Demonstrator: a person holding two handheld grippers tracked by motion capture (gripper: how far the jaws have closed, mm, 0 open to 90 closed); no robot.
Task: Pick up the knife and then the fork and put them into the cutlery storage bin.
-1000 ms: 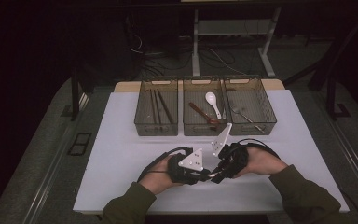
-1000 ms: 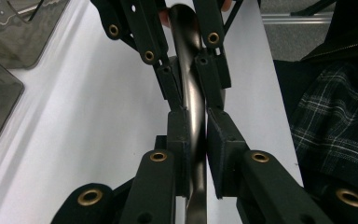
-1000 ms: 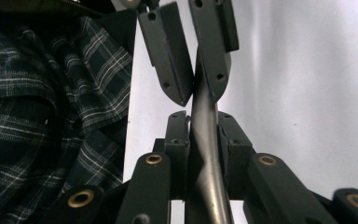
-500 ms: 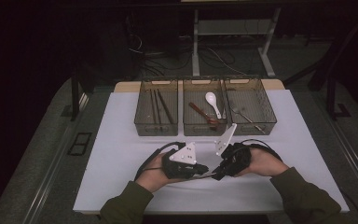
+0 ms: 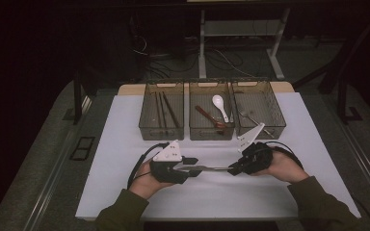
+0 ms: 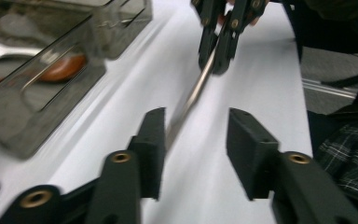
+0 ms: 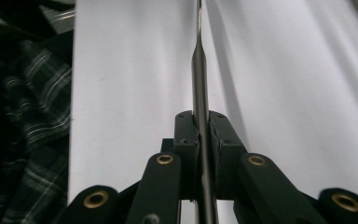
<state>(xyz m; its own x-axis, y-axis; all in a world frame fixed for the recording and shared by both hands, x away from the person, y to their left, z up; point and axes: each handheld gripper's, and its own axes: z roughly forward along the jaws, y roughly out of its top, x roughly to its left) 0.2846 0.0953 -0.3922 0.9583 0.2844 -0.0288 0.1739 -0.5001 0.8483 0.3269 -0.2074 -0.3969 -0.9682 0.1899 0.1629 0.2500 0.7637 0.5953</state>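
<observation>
A slim metal utensil [image 5: 207, 168] hangs level just above the white table cover [image 5: 120, 144], between my two grippers. My right gripper [image 5: 232, 169] is shut on one end of it; in the right gripper view the utensil [image 7: 198, 70] runs straight out from the shut right gripper [image 7: 200, 126]. My left gripper [image 5: 189, 166] stands open at the other end. In the left gripper view the utensil [image 6: 193, 91] reaches into the left gripper [image 6: 196, 140] close beside one jaw, and the right gripper [image 6: 221, 46] shows beyond it.
Three clear bins stand in a row behind the grippers. The left bin [image 5: 160, 132] holds dark chopsticks [image 5: 166, 109]. The middle bin [image 5: 211, 134] has a white spoon [image 5: 219, 107] and a brown one. The right bin [image 5: 275, 126] holds metal cutlery.
My two grippers have drawn apart; the left one moved left. The utensil now shows stretched between them.
</observation>
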